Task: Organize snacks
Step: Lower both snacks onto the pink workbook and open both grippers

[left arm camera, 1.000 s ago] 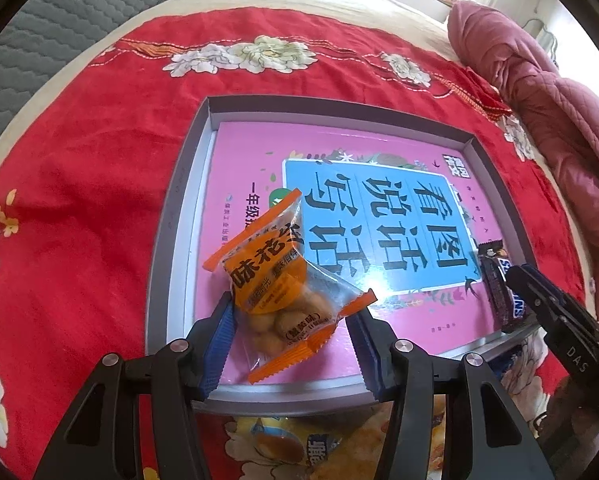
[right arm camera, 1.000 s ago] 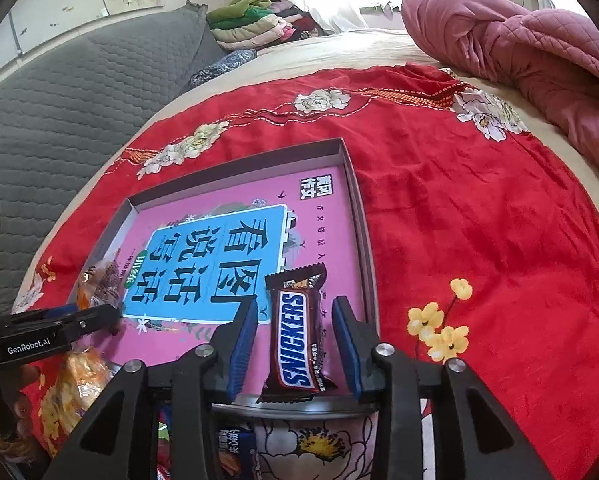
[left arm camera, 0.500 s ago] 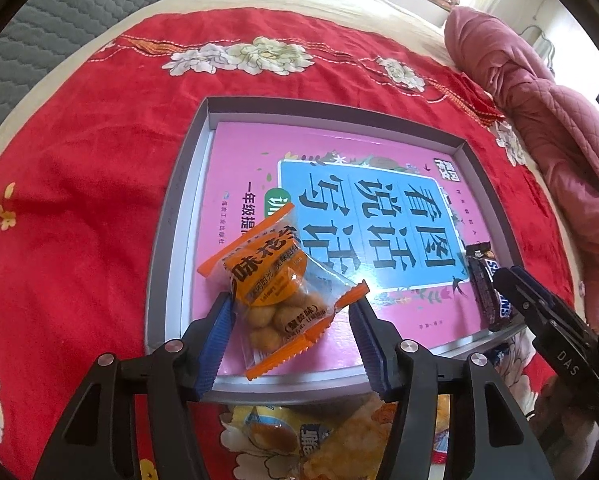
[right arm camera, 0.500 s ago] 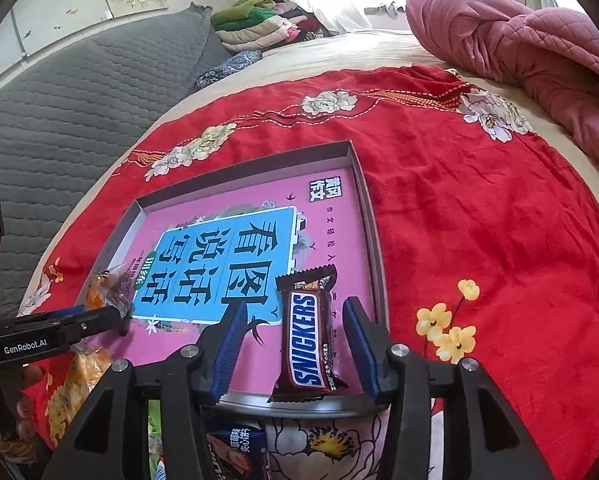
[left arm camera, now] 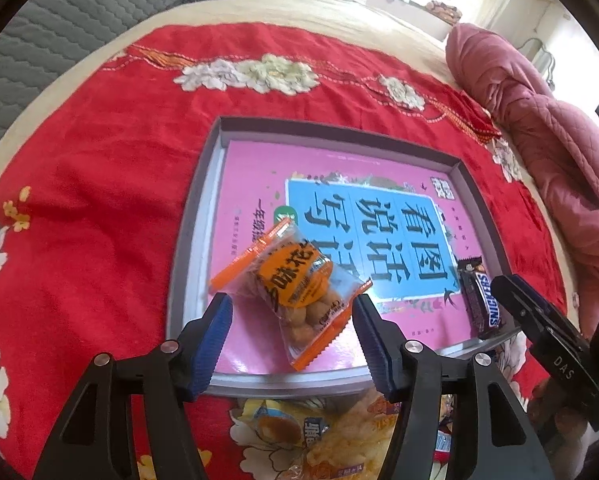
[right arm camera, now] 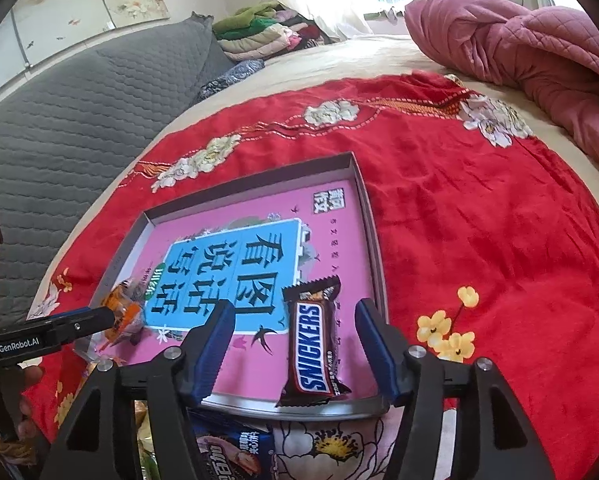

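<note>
A grey tray (left arm camera: 187,240) (right arm camera: 369,216) lined with a pink and blue book cover lies on a red flowered cloth. An orange peanut packet (left arm camera: 295,284) lies in the tray's near left part, between the jaws of my open left gripper (left arm camera: 291,316), apart from both pads. It shows small in the right wrist view (right arm camera: 121,312). A Snickers bar (right arm camera: 313,344) lies in the tray's near right corner between the jaws of my open right gripper (right arm camera: 291,332), apart from both. The bar also shows in the left wrist view (left arm camera: 481,300).
Several more snack packets (left arm camera: 319,436) (right arm camera: 235,452) lie on the cloth just in front of the tray's near rim. A pink quilt (right arm camera: 519,36) lies at the far right. A grey padded headboard (right arm camera: 79,108) runs along the left.
Both grippers have opened wider and drawn back a little. The peanut packet and the Snickers bar now lie free in the tray.
</note>
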`<state>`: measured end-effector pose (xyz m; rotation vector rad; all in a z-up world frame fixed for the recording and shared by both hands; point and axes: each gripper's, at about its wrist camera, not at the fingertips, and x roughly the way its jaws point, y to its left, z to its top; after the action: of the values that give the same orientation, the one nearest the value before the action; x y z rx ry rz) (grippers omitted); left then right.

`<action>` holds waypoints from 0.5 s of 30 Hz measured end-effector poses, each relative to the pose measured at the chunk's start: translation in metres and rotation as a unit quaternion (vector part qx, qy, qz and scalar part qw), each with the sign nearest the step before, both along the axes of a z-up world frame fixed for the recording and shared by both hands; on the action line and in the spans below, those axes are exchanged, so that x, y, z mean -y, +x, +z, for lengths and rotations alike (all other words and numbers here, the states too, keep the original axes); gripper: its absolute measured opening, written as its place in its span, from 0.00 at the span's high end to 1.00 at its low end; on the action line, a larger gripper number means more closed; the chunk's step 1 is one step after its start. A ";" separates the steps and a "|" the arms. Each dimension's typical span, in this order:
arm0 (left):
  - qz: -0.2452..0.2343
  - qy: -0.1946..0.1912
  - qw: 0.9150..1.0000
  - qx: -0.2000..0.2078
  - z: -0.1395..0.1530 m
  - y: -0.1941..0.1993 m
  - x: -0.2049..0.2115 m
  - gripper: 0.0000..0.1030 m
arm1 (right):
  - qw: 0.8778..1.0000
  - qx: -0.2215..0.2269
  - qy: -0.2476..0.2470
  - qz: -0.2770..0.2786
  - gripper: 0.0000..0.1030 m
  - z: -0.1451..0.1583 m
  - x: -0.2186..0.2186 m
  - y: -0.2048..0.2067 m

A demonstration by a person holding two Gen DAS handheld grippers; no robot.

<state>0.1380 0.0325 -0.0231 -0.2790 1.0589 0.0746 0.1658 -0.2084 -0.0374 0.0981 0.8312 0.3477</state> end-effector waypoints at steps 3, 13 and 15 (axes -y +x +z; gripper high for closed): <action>0.003 0.001 1.000 0.005 0.006 -0.002 -0.002 0.38 | 1.000 0.013 0.005 0.011 0.35 0.005 -0.003 -0.003; 0.002 0.003 1.000 0.023 0.026 -0.016 -0.002 0.38 | 0.999 0.044 0.013 0.027 0.32 0.021 -0.006 -0.011; 0.000 0.002 1.000 0.025 0.030 -0.019 -0.001 0.38 | 0.999 0.045 0.017 0.026 0.32 0.023 -0.005 -0.011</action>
<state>0.1190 0.0337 0.0065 -0.2754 1.0087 0.0688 0.1550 -0.2038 -0.0148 0.0932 0.7406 0.4123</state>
